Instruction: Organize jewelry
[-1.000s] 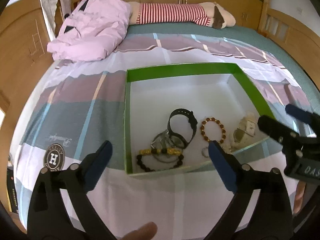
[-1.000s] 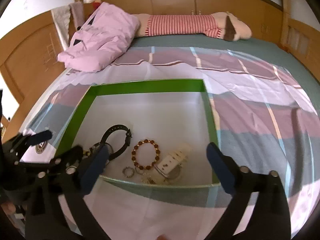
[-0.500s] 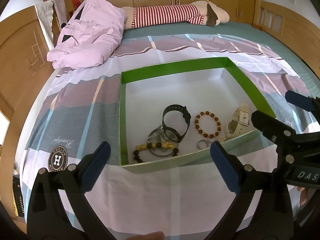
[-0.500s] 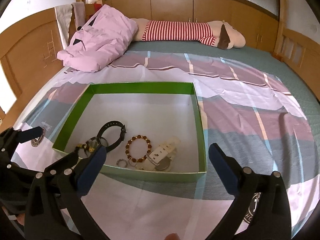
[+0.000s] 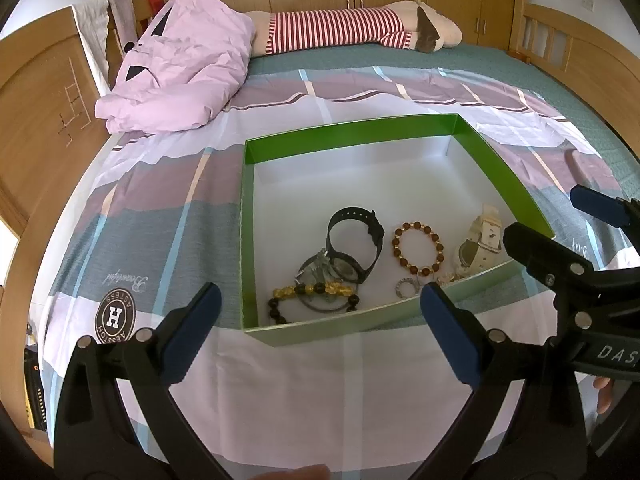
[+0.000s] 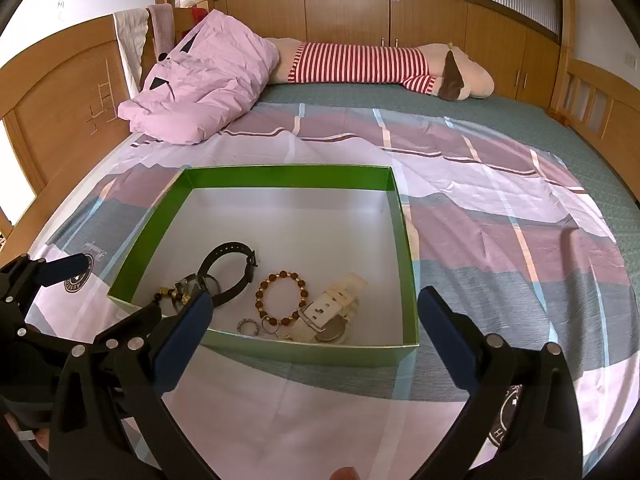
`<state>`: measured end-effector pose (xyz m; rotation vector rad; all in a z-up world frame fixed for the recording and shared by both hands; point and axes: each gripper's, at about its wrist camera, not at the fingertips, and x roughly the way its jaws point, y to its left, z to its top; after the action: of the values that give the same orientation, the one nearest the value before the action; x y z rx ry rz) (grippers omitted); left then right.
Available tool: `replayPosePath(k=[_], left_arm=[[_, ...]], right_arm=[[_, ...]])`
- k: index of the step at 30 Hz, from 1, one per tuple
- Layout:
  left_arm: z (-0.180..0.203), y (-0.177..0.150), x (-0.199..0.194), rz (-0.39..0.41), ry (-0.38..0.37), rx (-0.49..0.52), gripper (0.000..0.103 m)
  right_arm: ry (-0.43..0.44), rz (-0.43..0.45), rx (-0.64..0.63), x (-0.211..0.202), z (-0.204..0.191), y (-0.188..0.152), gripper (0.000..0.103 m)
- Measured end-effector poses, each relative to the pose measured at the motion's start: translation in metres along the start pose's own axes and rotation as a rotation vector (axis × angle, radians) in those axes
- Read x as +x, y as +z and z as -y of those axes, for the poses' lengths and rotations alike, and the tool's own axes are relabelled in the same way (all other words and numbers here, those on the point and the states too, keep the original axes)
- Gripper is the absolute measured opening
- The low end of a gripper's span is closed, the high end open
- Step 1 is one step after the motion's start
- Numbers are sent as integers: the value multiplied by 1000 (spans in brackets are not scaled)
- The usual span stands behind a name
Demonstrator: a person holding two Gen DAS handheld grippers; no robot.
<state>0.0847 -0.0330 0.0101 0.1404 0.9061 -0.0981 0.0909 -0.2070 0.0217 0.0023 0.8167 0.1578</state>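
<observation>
A shallow green box [image 5: 344,134] [image 6: 280,171] with a white floor lies on the bed. Along its near side sit a black watch [image 5: 354,236] [image 6: 230,268], a brown bead bracelet [image 5: 418,246] [image 6: 282,294], a cream watch [image 5: 480,240] [image 6: 332,312], a gold-and-black bead bracelet [image 5: 312,294], metal bangles [image 5: 324,270] and small rings [image 5: 406,286] [image 6: 248,326]. My left gripper [image 5: 318,334] is open and empty, held above the sheet just short of the box's near wall. My right gripper [image 6: 312,338] is open and empty too, on the box's right side.
The bed carries a plaid sheet [image 6: 500,220] in pink, white and teal. A crumpled pink duvet [image 5: 180,68] lies at the far left, a striped plush toy [image 6: 376,64] along the far edge. Wooden headboard [image 5: 36,120] stands left, cabinets behind.
Both grippers have pulled back and up from the box, so it looks smaller and farther away. The jewelry in the box has not moved. Both stay open.
</observation>
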Motion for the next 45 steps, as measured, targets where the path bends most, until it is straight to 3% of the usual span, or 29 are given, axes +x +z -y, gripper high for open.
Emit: replayPosePath(k=[45], left_arm=[[2,-4,4,-11,-5,-2,101]], right_arm=[[2,-2,-8,0,-4,-1,102]])
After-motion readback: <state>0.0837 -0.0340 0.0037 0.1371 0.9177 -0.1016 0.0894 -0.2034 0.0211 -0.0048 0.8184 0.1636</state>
